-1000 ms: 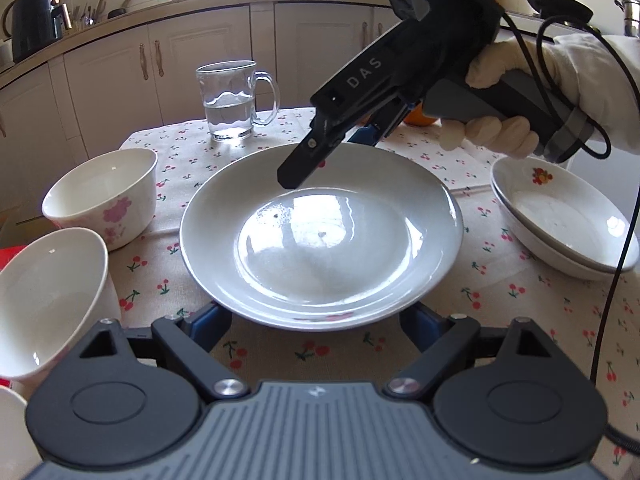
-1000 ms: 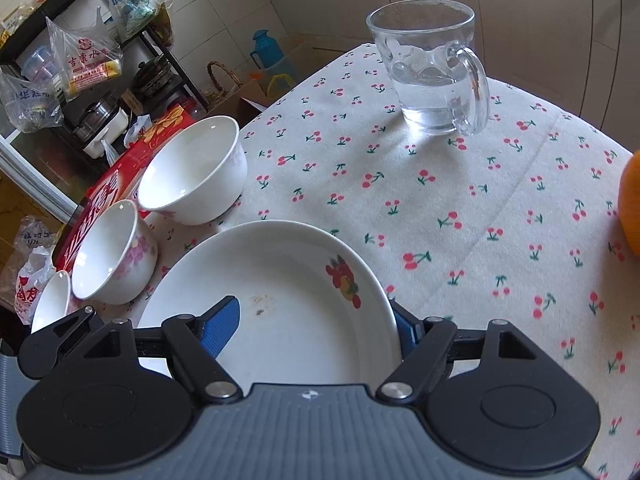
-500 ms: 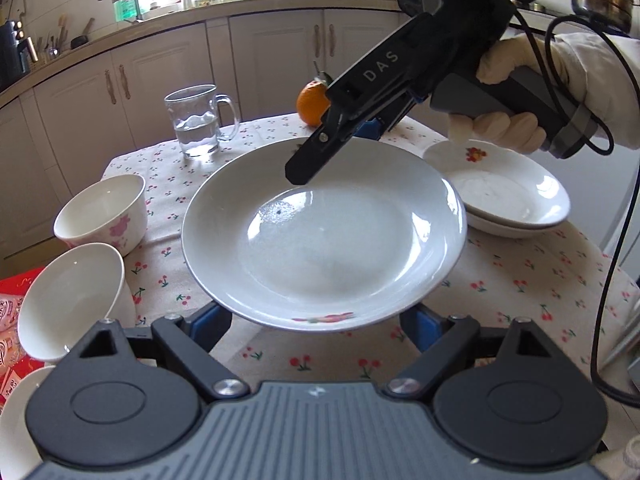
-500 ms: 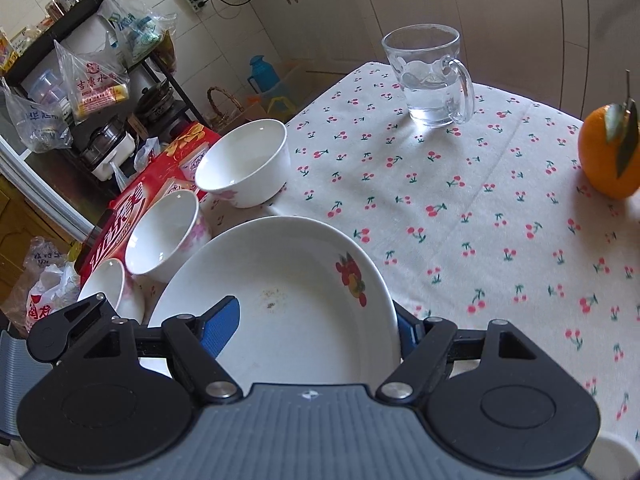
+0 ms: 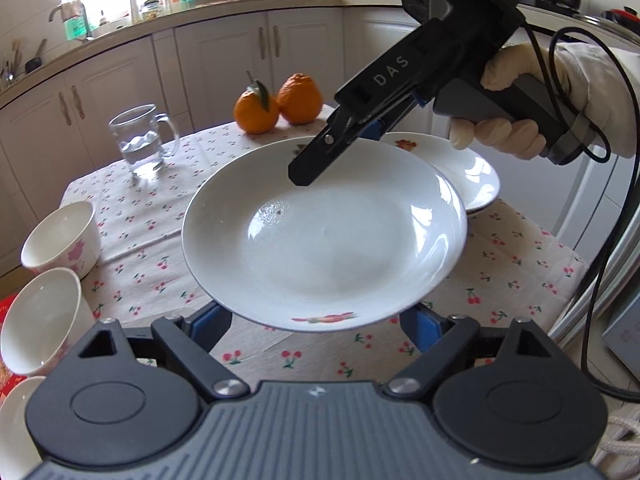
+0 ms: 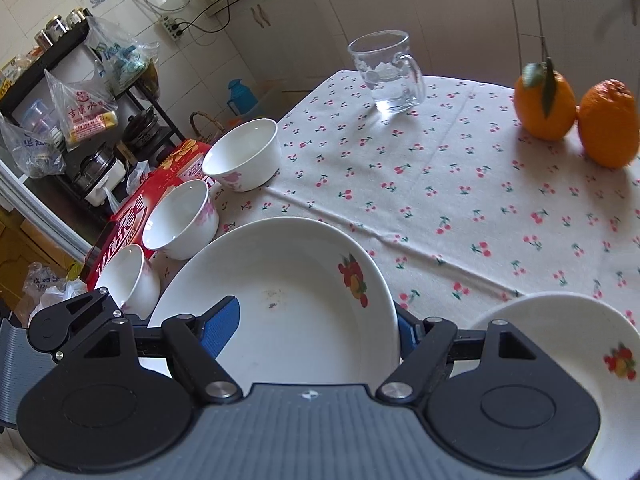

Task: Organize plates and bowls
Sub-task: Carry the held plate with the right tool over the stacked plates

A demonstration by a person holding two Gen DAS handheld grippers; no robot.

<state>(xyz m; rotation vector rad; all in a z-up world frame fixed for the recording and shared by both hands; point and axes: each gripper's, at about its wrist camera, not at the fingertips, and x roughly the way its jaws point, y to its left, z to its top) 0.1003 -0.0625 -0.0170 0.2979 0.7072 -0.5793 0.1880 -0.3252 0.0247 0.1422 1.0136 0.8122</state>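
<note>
Above the cherry-print tablecloth (image 5: 152,240), you carry the white plate (image 5: 324,240) clear of the table, left gripper (image 5: 316,320) clamped on its near rim, right gripper (image 6: 316,332) on its far rim. Unequal hand travel risks twisting it loose onto the stacked plates (image 5: 468,172) at right.

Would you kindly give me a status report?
Both grippers, left and right, shut on plate. Plate off the table. Plate stack ahead; nothing in the way.

White letters "DAS" run along the black body of the right gripper (image 5: 362,130). Far left, a plastic bag (image 6: 86,114) carries red Chinese print, "吉康水" legible. The red box (image 6: 132,216) bears large characters, not legible.
</note>
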